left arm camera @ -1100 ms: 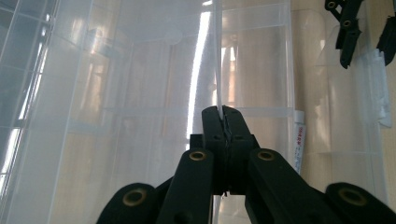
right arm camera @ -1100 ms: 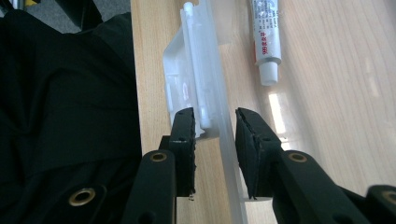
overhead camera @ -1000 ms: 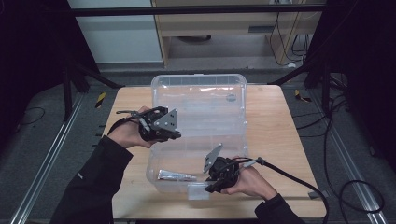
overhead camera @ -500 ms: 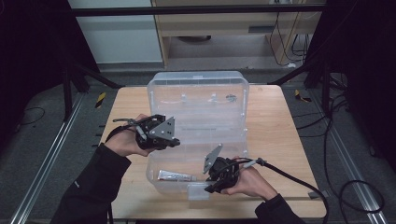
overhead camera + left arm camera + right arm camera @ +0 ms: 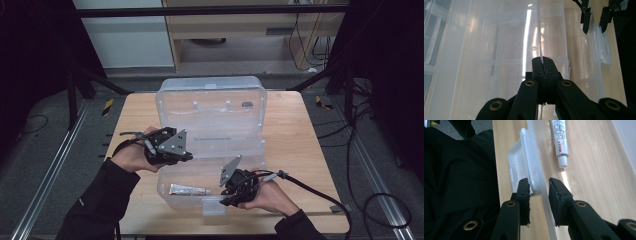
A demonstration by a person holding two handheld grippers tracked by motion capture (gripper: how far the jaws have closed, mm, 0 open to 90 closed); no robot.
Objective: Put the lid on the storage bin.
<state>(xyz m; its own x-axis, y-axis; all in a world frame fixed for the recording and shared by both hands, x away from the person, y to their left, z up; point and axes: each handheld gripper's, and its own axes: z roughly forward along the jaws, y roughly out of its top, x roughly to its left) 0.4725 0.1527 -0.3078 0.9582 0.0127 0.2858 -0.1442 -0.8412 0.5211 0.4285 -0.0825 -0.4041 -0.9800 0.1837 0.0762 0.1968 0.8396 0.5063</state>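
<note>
A clear plastic box [image 5: 162, 182] stands on the wooden table with its lid [image 5: 210, 107] swung open toward the back. My left gripper [image 5: 189, 156] is at the box's left side. In its own view the left gripper [image 5: 544, 61] is shut on the lid's thin clear edge [image 5: 539, 30]. At the front wall is my right gripper [image 5: 226, 199]. My right gripper [image 5: 539, 186] straddles that wall [image 5: 546, 215] beside the white latch [image 5: 520, 160]. Its jaws have just been closing, and a small gap still shows at the right pad. A tube [image 5: 559, 142] lies inside the box.
The tube [image 5: 187, 189] rests on the box floor near the front left. The latch [image 5: 214, 205] sticks out over the table's near edge. Bare wood [image 5: 295, 145] lies right of the box. Cables trail right from my right gripper, whose jaws [image 5: 594, 17] show in the left gripper view.
My left hand has slid a little toward the near side, still pinching the lid's edge. The right hand has stayed at the front wall.
</note>
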